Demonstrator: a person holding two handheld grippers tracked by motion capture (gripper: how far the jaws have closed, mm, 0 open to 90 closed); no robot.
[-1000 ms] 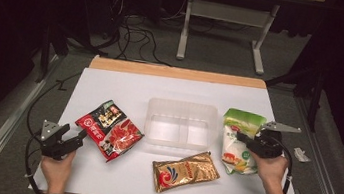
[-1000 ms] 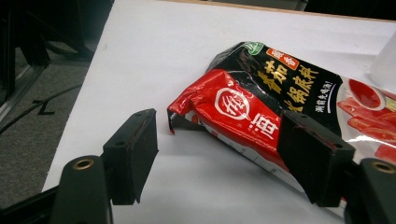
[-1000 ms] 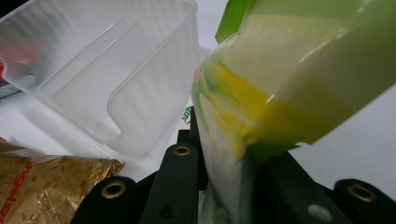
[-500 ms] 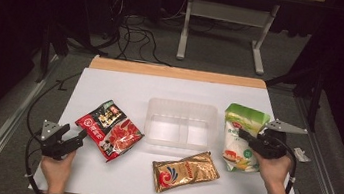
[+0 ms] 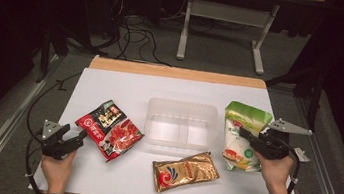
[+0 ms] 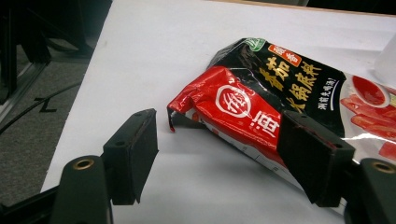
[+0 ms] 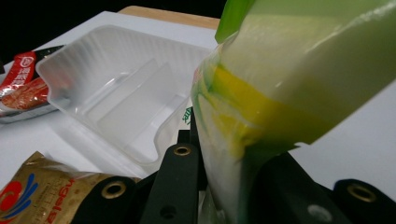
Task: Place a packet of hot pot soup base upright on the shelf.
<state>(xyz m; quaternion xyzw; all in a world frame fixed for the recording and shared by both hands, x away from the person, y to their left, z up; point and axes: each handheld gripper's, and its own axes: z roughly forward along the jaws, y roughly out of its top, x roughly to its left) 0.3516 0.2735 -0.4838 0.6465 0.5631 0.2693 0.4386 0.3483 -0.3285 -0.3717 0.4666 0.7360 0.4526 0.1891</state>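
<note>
Green-white pouch (image 5: 242, 136) clamped in right claw (image 5: 248, 136); left claw (image 5: 73, 140) agape beside red-black Chinese-lettered packet (image 5: 110, 129).

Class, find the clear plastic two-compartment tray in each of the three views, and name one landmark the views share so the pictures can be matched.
High view: the clear plastic two-compartment tray sits mid-table, between the red-and-black pouch and the green-and-white bag.
Left gripper view: a pale translucent edge at the far right is probably its corner.
Right gripper view: it lies at upper left, beside the bag clamped by the right gripper.
Shared landmark: the red-and-black pouch.
</note>
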